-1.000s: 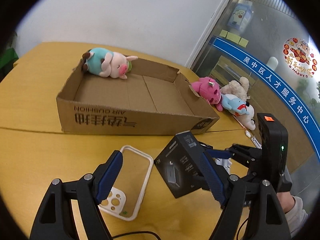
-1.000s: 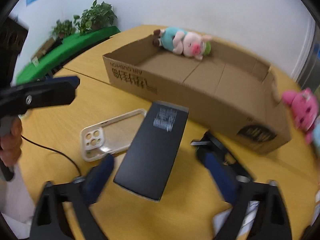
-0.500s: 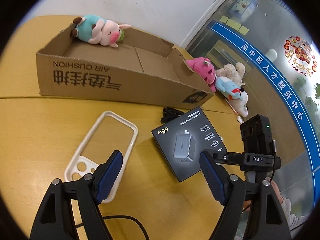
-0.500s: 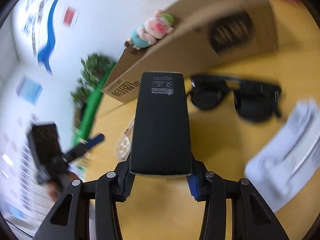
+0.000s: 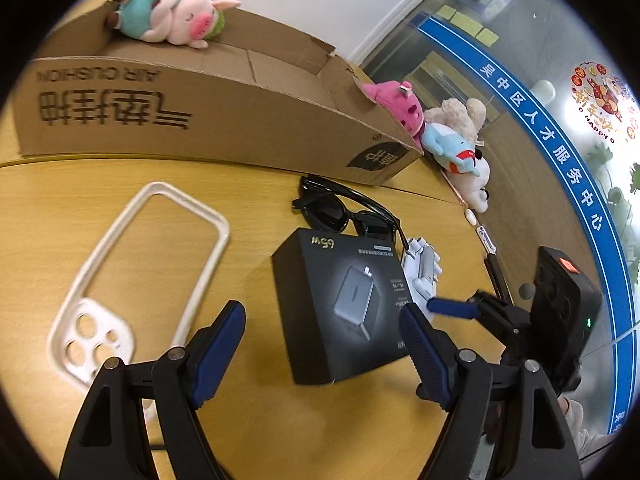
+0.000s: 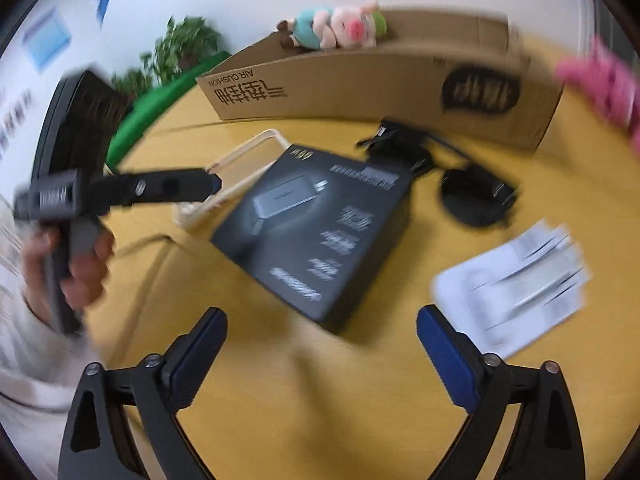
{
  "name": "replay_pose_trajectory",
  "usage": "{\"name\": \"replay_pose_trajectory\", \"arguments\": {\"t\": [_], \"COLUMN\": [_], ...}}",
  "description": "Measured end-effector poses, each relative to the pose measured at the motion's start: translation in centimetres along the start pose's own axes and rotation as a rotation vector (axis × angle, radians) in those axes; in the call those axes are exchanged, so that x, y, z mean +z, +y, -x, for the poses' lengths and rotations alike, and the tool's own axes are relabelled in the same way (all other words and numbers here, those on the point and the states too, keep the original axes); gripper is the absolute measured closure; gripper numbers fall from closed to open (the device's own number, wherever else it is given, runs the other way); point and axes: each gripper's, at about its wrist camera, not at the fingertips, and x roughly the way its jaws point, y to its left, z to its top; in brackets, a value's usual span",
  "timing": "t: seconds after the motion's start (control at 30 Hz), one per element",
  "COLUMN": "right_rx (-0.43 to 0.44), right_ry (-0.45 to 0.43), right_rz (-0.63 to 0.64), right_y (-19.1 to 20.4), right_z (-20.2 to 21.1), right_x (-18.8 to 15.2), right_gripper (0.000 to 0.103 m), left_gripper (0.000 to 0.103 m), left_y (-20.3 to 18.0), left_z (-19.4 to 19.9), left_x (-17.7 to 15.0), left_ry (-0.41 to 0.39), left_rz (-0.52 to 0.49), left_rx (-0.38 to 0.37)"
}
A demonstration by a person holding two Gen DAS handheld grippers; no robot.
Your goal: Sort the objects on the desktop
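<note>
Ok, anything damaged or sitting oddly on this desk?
Yes. The cardboard box has a torn, ragged flap at its right end, and the pig plush lies perched on its back wall rather than down inside. Nothing looks spilled.

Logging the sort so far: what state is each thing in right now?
cardboard box: open-topped, holds only the pig plush
charger box: flat on the table, released
sunglasses: on the table, arms unfolded
phone case: empty, flat
left gripper: open
right gripper: open, jaws just opened
</note>
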Motion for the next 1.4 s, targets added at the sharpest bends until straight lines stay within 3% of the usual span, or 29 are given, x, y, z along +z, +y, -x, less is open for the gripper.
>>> {"name": "replay_pose_trajectory", "arguments": {"t": [0.13, 0.2, 0.3, 0.5, 0.7, 0.87, 1.03, 1.23, 1.4], "right_rx": [-0.080, -0.102, -0.100, -0.110, -0.147, -0.203, -0.272, -0.289, -0.265], "right_ry": [-0.013, -0.038, -0.057, -0.075, -0.185, -0.359, -0.491, -0.563, -0.519], "right_rz": [0.091, 0.121, 0.136, 0.140, 0.197, 0.273, 0.347, 0.373, 0.349], "right_y": [0.8, 1.3, 0.8, 1.7, 3.7, 5.0, 4.9, 2.5, -1.0], "right_z": [-1.5, -2.5, -4.0, -4.7, -2.0, 3.1, 7.2, 9.9, 8.0], "right_x": [0.4, 0.7, 0.8, 0.7, 2.7, 8.2, 16.3, 26.5, 33.4], "right_gripper": [0.001, 0.003, 0.007, 0.020, 0.021, 0.020, 0.020, 0.020, 0.020], "left_gripper": [0.025, 0.035, 0.041, 0.043, 0.043, 0.043, 0.042, 0.042, 0.042], "left_y": [0.1, 0.5, 1.3, 0.7, -2.7, -6.0, -8.8, -9.7, -6.7], "left_z": [-2.0, -2.9, -3.4, -1.9, 3.1, 8.5, 11.9, 12.8, 10.2], "left_x": [0.7, 0.6, 0.0, -0.5, 1.8, 8.0, 16.1, 25.0, 30.8], "left_ry": [0.040, 0.074, 0.102, 0.058, -0.093, -0.258, -0.384, -0.456, -0.410], "left_rz": [-0.008, 0.009, 0.065, 0.026, -0.077, -0.218, -0.328, -0.371, -0.318], "left_rx": [0.007, 0.005, -0.081, -0.039, 0.019, 0.039, 0.072, 0.100, 0.085]}}
